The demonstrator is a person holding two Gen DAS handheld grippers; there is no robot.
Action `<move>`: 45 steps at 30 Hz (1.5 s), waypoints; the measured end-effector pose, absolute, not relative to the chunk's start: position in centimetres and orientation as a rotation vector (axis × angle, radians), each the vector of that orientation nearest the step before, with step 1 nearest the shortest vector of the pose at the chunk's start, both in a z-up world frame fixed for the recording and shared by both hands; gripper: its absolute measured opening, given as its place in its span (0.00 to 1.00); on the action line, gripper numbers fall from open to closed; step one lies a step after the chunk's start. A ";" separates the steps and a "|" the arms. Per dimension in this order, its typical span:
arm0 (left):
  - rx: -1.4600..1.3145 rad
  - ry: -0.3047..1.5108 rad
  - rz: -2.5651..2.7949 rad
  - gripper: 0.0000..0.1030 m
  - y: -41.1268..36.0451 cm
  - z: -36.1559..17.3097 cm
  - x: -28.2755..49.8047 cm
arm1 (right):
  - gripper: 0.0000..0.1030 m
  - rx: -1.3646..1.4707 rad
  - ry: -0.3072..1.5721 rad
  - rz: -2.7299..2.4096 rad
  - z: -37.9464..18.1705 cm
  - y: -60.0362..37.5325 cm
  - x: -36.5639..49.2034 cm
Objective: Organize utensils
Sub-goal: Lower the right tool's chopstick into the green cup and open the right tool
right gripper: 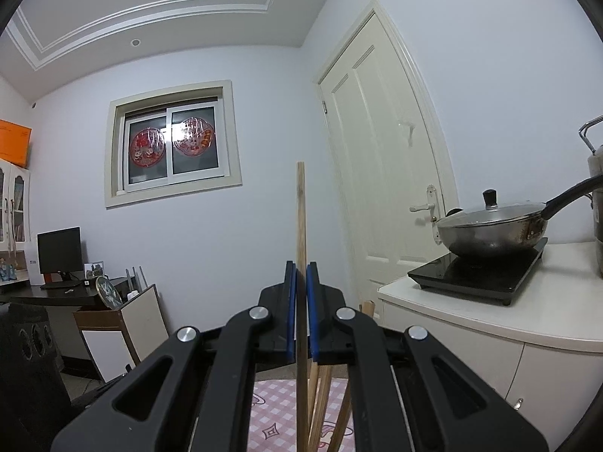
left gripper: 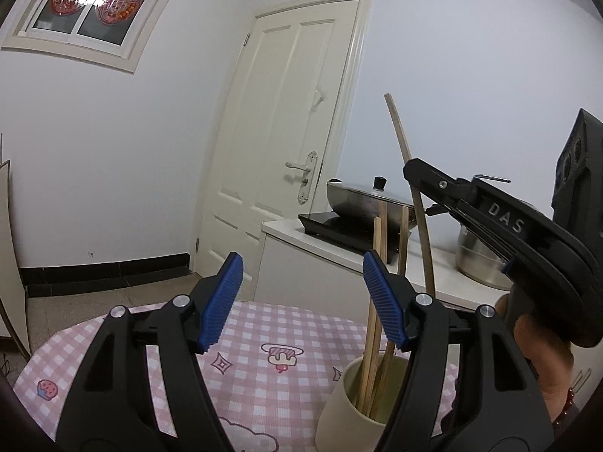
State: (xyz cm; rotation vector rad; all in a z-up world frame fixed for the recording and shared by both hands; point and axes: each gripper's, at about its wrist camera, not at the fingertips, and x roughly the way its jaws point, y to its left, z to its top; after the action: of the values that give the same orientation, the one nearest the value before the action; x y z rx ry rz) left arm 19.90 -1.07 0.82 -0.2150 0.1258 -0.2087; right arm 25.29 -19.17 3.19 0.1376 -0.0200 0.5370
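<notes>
A cream cup [left gripper: 345, 410] stands on the pink checked tablecloth [left gripper: 264, 376] and holds several wooden chopsticks [left gripper: 377, 286] that lean upright. My left gripper [left gripper: 303, 301] is open just above and left of the cup, nothing between its blue pads [left gripper: 222, 301]. From the right, my right gripper [left gripper: 411, 170] comes in higher up, shut on one more chopstick [left gripper: 399, 132] that tilts over the cup. In the right wrist view that chopstick [right gripper: 300, 218] stands upright, pinched by the right gripper [right gripper: 300, 275], with the cup's chopsticks [right gripper: 320, 406] below.
A white counter [left gripper: 331, 252] behind the table carries a black induction hob [right gripper: 478, 275], a lidded wok [right gripper: 490, 229] and a steel pot [left gripper: 478, 260]. A hand [left gripper: 542, 346] holds the right gripper. A closed door [left gripper: 294, 132] is behind, and a desk with a monitor [right gripper: 58, 250] far left.
</notes>
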 end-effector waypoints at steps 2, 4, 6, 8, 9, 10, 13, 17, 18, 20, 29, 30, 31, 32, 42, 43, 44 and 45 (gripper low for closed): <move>-0.216 0.127 -0.208 0.63 -1.1 0.7 19.7 | 0.04 0.126 -0.016 0.542 3.1 -19.0 25.4; -0.216 0.133 -0.208 0.63 -1.0 0.6 19.7 | 0.04 0.119 -0.008 0.540 2.8 -19.0 25.5; -0.216 0.139 -0.209 0.63 -1.0 0.4 19.8 | 0.04 0.116 0.005 0.540 2.4 -19.2 25.5; -0.217 0.143 -0.210 0.63 -0.9 0.5 19.9 | 0.04 0.115 0.017 0.534 2.1 -19.5 25.3; -0.218 0.146 -0.211 0.63 -1.0 0.4 19.9 | 0.04 0.116 0.022 0.531 1.9 -19.5 25.2; -0.219 0.148 -0.211 0.63 -0.9 0.5 20.0 | 0.04 0.120 0.029 0.528 1.8 -19.7 25.1; -0.221 0.151 -0.211 0.63 -0.8 0.7 19.9 | 0.04 0.127 0.036 0.517 1.5 -20.2 24.5; -0.232 0.145 -0.212 0.63 -0.5 1.1 19.6 | 0.04 0.127 0.054 0.505 1.2 -20.5 23.4; -0.233 0.144 -0.211 0.63 -0.4 1.2 19.5 | 0.04 0.126 0.062 0.503 1.1 -20.5 23.0; -0.232 0.147 -0.210 0.63 -0.4 1.4 19.5 | 0.04 0.125 0.082 0.496 0.9 -20.4 22.5; -0.234 0.186 -0.214 0.63 0.1 0.8 18.6 | 0.04 0.110 0.176 0.474 -1.3 -19.4 21.1; -0.229 0.191 -0.215 0.63 0.1 0.7 18.5 | 0.04 0.110 0.179 0.472 -1.5 -19.3 20.9; -0.227 0.192 -0.213 0.63 0.1 0.6 18.4 | 0.04 0.110 0.187 0.470 -1.7 -19.2 20.8; -0.225 0.194 -0.212 0.63 0.1 0.5 18.3 | 0.04 0.110 0.194 0.469 -1.9 -19.2 20.7; -0.201 0.243 -0.194 0.65 0.1 -0.1 17.9 | 0.05 0.102 0.203 0.439 -1.7 -18.6 19.5; -0.193 0.249 -0.191 0.65 0.1 -0.2 17.9 | 0.05 0.101 0.204 0.438 -1.7 -18.5 19.4; -0.188 0.252 -0.189 0.65 0.1 -0.3 17.9 | 0.05 0.099 0.207 0.436 -1.7 -18.4 19.3; -0.182 0.256 -0.189 0.65 0.0 -0.4 17.9 | 0.05 0.097 0.210 0.433 -1.7 -18.3 19.2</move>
State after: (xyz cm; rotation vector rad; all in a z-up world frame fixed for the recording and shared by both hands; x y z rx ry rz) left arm 17.85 0.02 -0.43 -0.1825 0.2558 -0.1886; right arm 19.21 -18.34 -1.71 0.0968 0.2102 0.4331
